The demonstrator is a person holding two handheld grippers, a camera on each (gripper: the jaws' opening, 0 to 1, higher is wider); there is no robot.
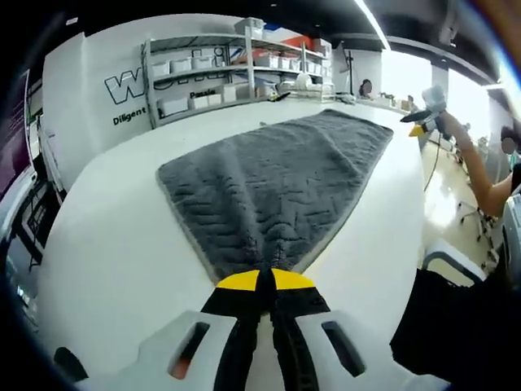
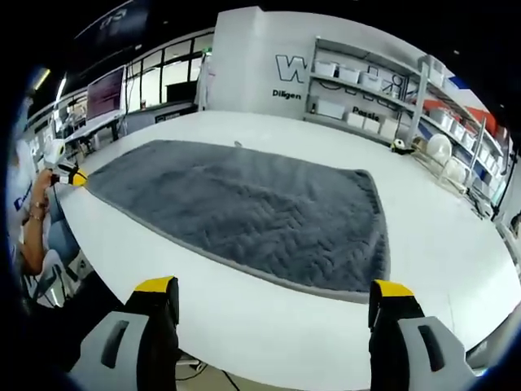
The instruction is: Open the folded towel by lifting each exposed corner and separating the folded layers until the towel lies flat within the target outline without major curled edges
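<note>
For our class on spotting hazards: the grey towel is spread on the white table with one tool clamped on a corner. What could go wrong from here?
1. The left tool is shut on the towel corner; pulling may drag the whole cloth or bunch that end.
2. That corner lies near the table edge, so on release it may slip over.
3. The right tool hangs open, off the cloth, so nothing holds the other end.

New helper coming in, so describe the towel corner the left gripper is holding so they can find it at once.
Start at the big white table, then the grey towel spread across it. Follow the towel to its narrow end at the table's edge, where the left gripper has its yellow-tipped jaws shut on a bunched corner. Unlike the other corners, which lie flat, this one is gathered into pleats.
</note>
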